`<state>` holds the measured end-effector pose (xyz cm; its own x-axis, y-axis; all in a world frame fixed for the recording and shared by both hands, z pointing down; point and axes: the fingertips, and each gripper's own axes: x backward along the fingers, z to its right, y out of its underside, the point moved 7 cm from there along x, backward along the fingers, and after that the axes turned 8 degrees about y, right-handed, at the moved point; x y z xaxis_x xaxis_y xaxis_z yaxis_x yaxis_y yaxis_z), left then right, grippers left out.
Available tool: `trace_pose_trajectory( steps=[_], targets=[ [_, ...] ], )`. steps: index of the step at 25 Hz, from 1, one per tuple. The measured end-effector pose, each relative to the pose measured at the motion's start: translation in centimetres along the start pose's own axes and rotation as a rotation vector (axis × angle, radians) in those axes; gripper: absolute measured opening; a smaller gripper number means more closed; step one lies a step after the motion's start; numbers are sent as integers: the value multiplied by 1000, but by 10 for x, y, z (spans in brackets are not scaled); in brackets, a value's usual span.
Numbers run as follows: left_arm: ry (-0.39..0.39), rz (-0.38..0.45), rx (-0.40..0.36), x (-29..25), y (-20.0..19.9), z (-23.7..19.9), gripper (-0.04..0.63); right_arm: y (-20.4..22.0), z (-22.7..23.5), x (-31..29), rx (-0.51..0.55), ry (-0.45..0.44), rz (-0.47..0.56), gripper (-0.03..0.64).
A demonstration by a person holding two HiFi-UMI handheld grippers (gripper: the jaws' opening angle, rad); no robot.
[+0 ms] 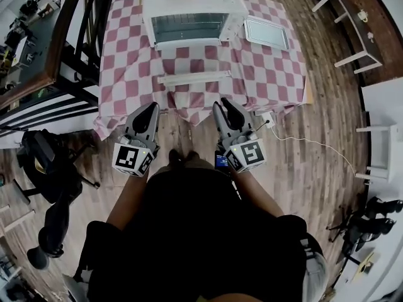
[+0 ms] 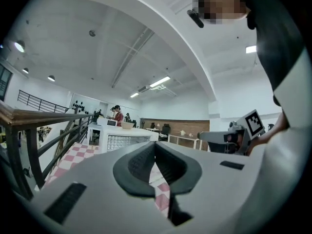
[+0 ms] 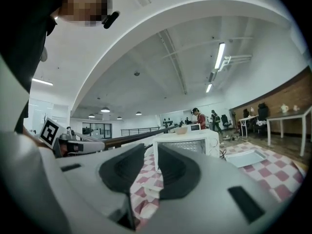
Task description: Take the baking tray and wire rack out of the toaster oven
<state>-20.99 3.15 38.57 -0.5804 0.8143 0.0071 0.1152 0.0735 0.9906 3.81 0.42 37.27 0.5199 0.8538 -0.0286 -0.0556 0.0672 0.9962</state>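
Facing the table: the person stands back from the pink-and-white checked tablecloth (image 1: 264, 74). Both tools are held level, short of the table's near edge. It reads as a pause between reaches.
Left gripper (image 1: 151, 107) (image 2: 155, 145): it sits low and left of centre in the head view. Its jaws are closed tip to tip with nothing between them.
Right gripper (image 1: 221, 106) (image 3: 151, 152): it sits just right of centre. Its jaws are spread and empty, probably ready for a grab.
White box-shaped toaster oven (image 1: 189, 8): it stands at upper centre with its glass front turned toward the person. Whether the wire rack sits behind the glass cannot be told.
Shallow silver baking tray (image 1: 266, 32): it lies flat on the cloth just right of the oven, apparently already taken out and set aside.
Long pale bar (image 1: 194, 77): it lies on the cloth between the oven and the grippers, and what it is cannot be made out.
Progress: the tray part looks finished, and the rack is unaccounted for.
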Motion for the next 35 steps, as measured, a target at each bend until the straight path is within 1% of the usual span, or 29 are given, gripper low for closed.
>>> trace_pose_trajectory(
  steps=[2, 5, 10, 15, 17, 22, 25, 29, 32, 35],
  targets=[
    [8, -12, 11, 2, 1, 5, -11, 0, 2, 0, -10, -5, 8, 89],
    [29, -15, 8, 5, 0, 7, -11, -4, 0, -4, -27, -39, 38, 89],
    [37, 5, 14, 2, -8, -1, -11, 3, -8, -17, -43, -83, -10, 89],
    [53, 15, 18, 8, -8, -14, -11, 2, -19, -27, -80, -108, 1, 89],
    [61, 15, 25, 12, -6, -22, -11, 4, -22, -35, -112, -124, 4, 89],
    [77, 25, 44, 23, 1, -34, -11, 7, -26, -48, -179, -106, 3, 89],
    [80, 15, 61, 23, 11, -49, -11, 11, -22, -58, -306, -96, 5, 89],
    [63, 16, 98, 14, 16, -72, -11, 16, -16, -84, -515, -145, -21, 89],
    [52, 13, 110, -3, 17, -91, -11, 23, -2, -114, -716, -155, -2, 89],
    [40, -8, 126, -23, 20, -114, -11, 39, 21, -155, -964, -148, 20, 89]
  ],
)
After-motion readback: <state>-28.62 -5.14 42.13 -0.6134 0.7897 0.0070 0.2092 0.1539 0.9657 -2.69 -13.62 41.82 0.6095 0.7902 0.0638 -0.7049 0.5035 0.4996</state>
